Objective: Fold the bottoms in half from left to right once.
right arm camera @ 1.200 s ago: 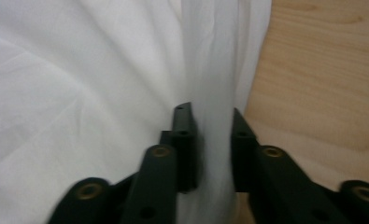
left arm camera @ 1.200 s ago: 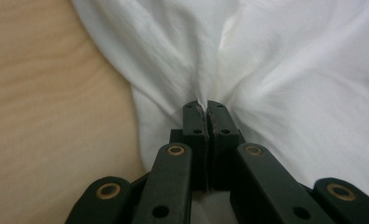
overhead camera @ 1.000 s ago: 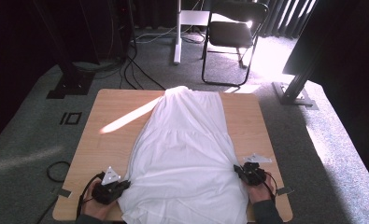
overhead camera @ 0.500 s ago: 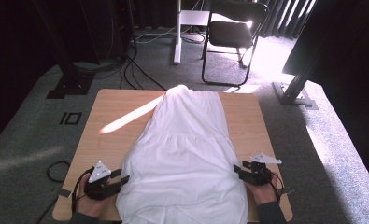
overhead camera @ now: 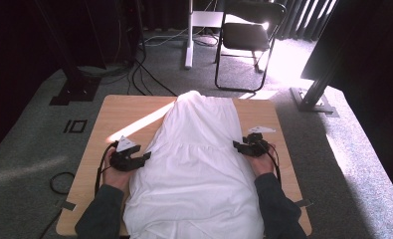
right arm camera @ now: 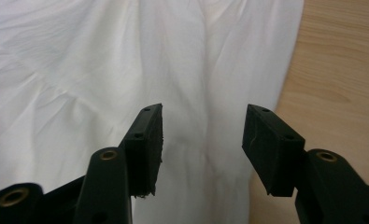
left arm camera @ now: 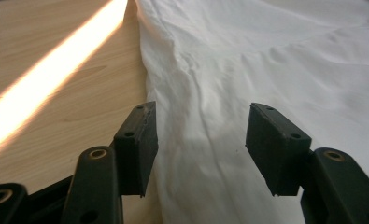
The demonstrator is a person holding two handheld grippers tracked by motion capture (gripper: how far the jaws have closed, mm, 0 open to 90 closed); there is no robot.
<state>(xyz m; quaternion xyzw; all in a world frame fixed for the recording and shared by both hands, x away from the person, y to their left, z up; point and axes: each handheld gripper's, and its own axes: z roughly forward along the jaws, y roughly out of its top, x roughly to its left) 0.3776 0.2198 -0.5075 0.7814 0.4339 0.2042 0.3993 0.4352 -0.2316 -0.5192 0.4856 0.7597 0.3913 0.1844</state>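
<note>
I see a white garment (overhead camera: 199,159) spread flat along the middle of the wooden table (overhead camera: 129,112), its near hem reaching the table's near edge. My left gripper (overhead camera: 143,158) sits at the garment's left edge, its jaws about half open with nothing gripped; they have just been opening further. My right gripper (overhead camera: 237,145) sits at the right edge, jaws likewise parted and empty, just opened. In both gripper views, cloth lies beneath the open gap, untouched by the pads.
</note>
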